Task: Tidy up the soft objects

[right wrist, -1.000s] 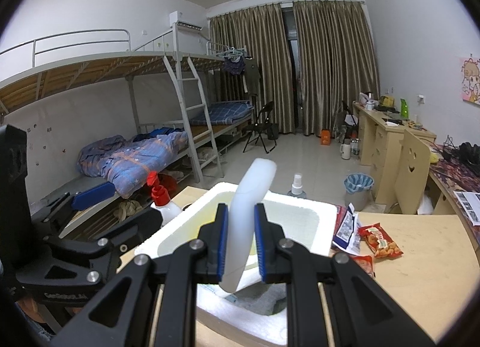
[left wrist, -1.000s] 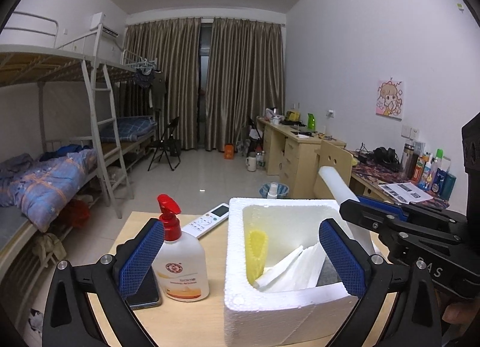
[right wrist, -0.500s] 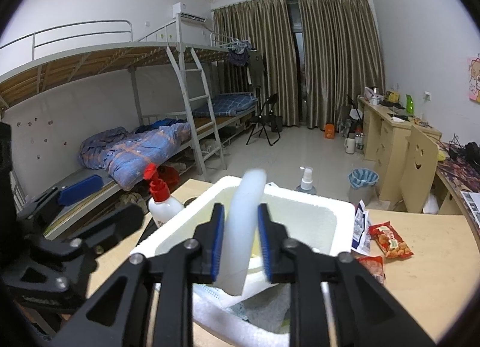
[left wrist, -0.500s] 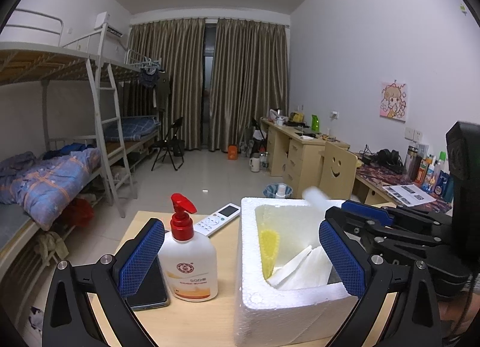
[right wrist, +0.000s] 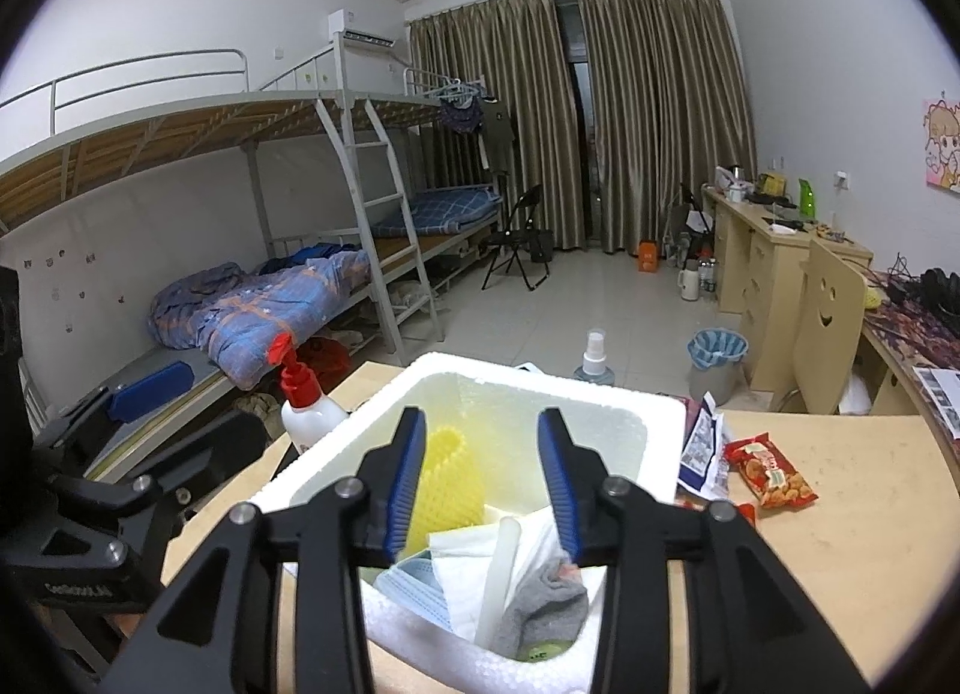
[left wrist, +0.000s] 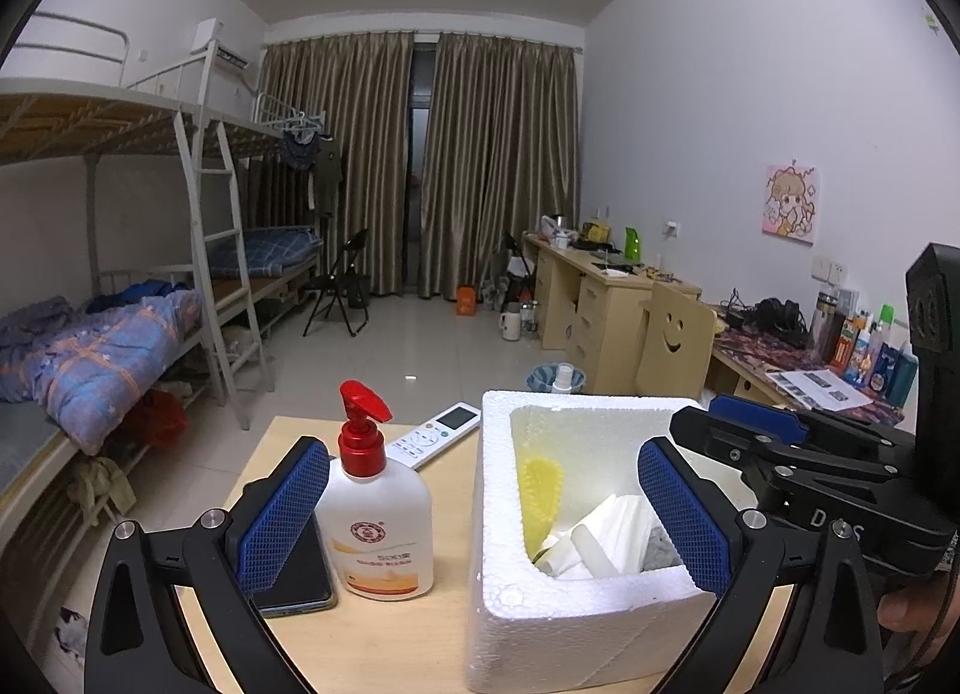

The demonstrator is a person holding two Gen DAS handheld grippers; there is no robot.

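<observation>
The right gripper [right wrist: 483, 472] hangs over the foam box [right wrist: 543, 388], its jaws opening with nothing pressed between the pads. The white foam tube [right wrist: 498, 574] lies loose in the box at 6 o'clock, beside a grey sock [right wrist: 543, 604], a face mask [right wrist: 414, 580] and yellow netting [right wrist: 450, 472]. The left gripper [left wrist: 483, 514] stands wide open and empty, a pump bottle [left wrist: 375, 526] between its jaws at 9 o'clock of the box

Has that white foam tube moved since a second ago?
Yes. The white foam tube dropped from between the right gripper's opening jaws into the foam box.
</observation>
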